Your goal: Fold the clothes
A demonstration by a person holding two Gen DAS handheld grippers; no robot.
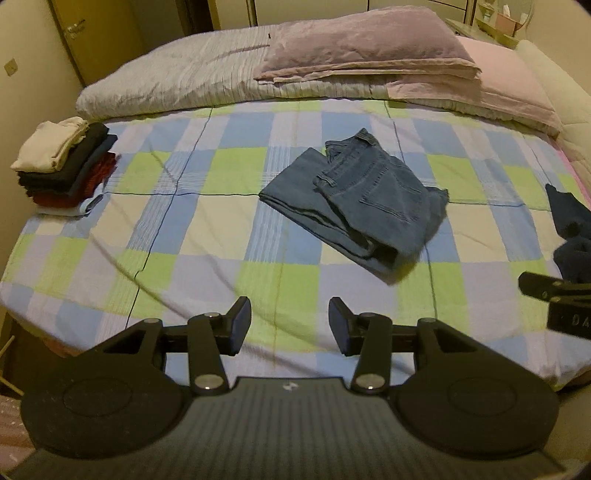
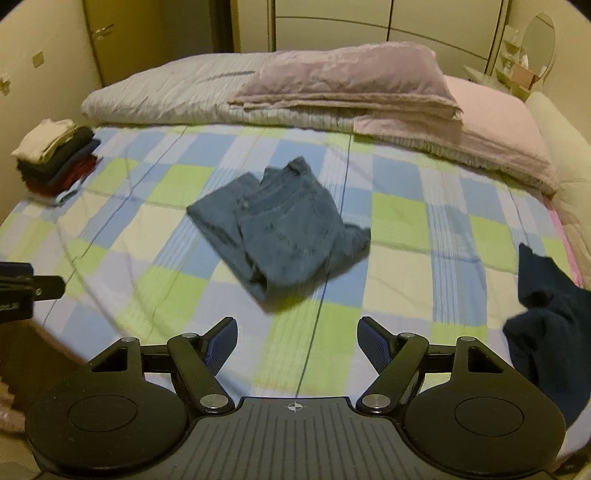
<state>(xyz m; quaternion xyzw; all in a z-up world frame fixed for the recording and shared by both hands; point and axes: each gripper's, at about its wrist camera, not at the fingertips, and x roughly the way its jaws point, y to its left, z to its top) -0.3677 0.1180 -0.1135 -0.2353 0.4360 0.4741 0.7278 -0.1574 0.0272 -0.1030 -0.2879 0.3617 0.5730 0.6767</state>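
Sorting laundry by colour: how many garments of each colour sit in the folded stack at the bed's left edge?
Folded stack, layers as visible:
Cream: 1
Dark navy or black: 2
Red: 1
White or pale blue, at bottom: 1
Total: 5

A big bed (image 1: 110, 236) with a checked sheet (image 1: 229, 192) in blue, green and white lies just ahead. Far ahead on it is a striped blanket (image 1: 177, 85) with a pinkish folded cover (image 1: 362, 48) on top. A door (image 1: 92, 33) stands far ahead to the left, a round mirror (image 2: 540, 40) far ahead to the right.
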